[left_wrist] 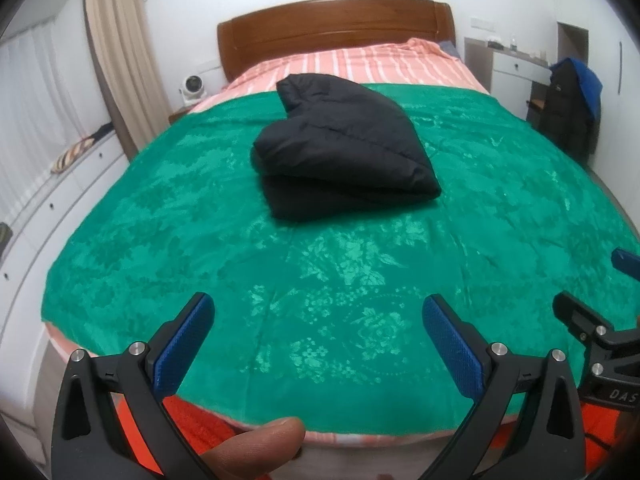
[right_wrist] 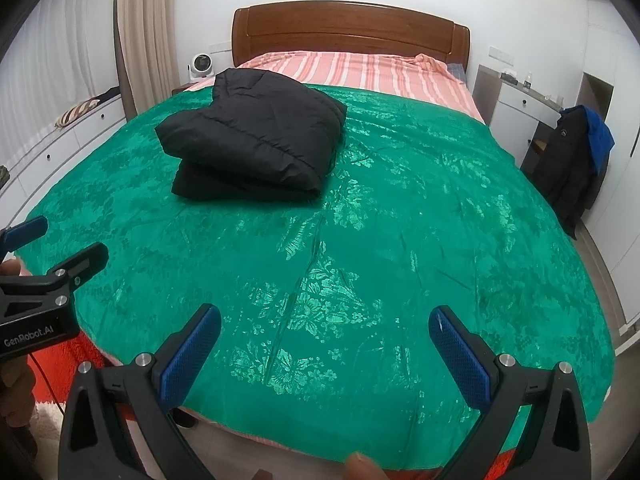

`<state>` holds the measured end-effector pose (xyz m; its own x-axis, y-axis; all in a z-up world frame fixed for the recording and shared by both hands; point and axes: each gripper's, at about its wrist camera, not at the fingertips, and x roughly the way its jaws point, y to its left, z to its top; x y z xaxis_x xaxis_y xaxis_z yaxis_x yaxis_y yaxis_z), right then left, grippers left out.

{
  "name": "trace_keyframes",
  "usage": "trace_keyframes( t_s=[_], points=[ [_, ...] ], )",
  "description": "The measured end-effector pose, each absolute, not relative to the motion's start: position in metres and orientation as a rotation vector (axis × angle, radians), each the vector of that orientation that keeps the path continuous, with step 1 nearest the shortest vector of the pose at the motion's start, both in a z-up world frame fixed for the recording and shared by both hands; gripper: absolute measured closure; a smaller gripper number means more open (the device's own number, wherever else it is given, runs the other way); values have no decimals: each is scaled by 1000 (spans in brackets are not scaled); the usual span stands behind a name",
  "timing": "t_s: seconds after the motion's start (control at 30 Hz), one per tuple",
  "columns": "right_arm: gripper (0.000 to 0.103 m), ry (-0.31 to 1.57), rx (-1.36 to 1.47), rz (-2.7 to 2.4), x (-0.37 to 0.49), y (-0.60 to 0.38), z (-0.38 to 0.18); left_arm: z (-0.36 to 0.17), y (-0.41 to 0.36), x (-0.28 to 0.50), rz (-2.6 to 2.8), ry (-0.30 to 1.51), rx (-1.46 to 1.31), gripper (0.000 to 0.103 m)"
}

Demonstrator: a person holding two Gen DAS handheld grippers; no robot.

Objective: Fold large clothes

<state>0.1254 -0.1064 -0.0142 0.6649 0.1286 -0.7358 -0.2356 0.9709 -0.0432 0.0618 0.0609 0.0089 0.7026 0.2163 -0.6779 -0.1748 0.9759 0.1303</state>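
A black puffer jacket (left_wrist: 340,148) lies folded in a thick bundle on the green bedspread (left_wrist: 320,280), toward the middle of the bed; it also shows in the right wrist view (right_wrist: 252,140), left of centre. My left gripper (left_wrist: 318,308) is open and empty, held over the foot of the bed, well short of the jacket. My right gripper (right_wrist: 324,320) is open and empty too, over the foot of the bed (right_wrist: 360,240), to the right of the left one. Each gripper shows at the edge of the other's view.
A wooden headboard (left_wrist: 336,24) and a striped pink sheet (left_wrist: 360,64) are at the far end. White drawers (left_wrist: 60,200) run along the left wall. A chair with dark and blue clothes (right_wrist: 580,152) stands at the right. An orange-red rug (left_wrist: 200,428) lies below the bed's foot.
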Motion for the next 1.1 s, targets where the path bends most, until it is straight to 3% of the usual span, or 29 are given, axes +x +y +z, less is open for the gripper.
trace_keyframes(
  t_s=[1.1],
  points=[
    [0,799,-148,239,120,-99,2,23,58,58,212,737,62,0]
  ],
)
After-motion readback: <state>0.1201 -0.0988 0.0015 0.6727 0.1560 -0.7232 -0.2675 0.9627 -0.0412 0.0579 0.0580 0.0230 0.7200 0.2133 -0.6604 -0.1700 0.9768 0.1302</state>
